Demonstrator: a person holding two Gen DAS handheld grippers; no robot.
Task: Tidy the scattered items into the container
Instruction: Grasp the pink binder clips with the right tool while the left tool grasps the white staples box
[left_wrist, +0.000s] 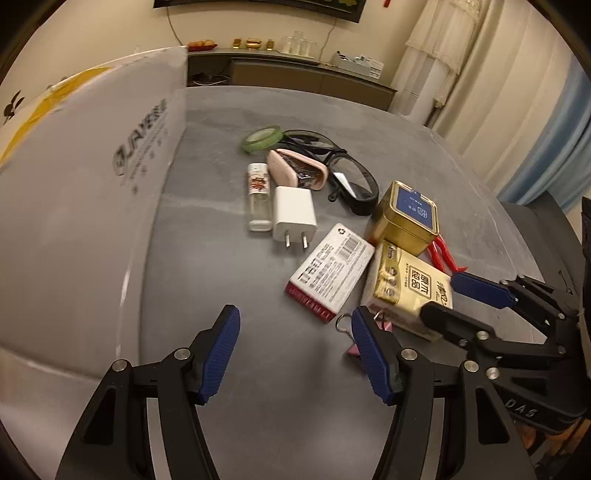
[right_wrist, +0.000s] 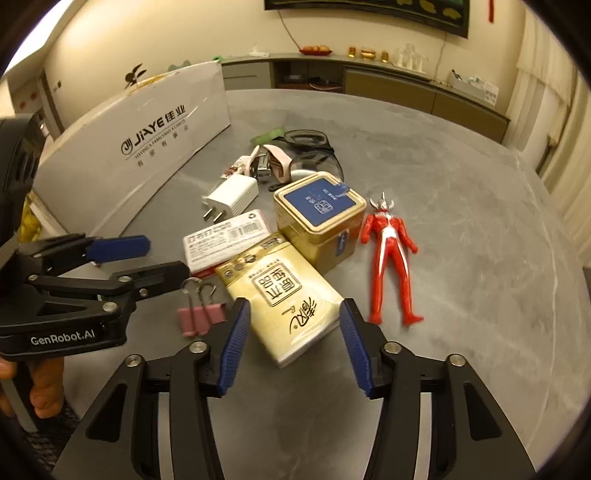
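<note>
Grey tabletop (right_wrist: 461, 184) is lying bare to the right of the clutter, while the white cardboard box (right_wrist: 147, 136) is walling off the left side, well apart from the tissue pack (right_wrist: 284, 295), gold tin (right_wrist: 317, 218) and white charger (right_wrist: 231, 197). Only the right wrist view is showing the whole red figure (right_wrist: 391, 254) and the pink binder clip (right_wrist: 201, 317); the left wrist view alone is showing the small bottle (left_wrist: 258, 195) and green tape roll (left_wrist: 263, 137). Both tools are hovering low: the right gripper (right_wrist: 293, 332) is straddling the tissue pack's near end with jaws wide, and the left gripper (left_wrist: 295, 332) is sitting empty and spread, a hand (right_wrist: 40, 384) gripping its handle.
</note>
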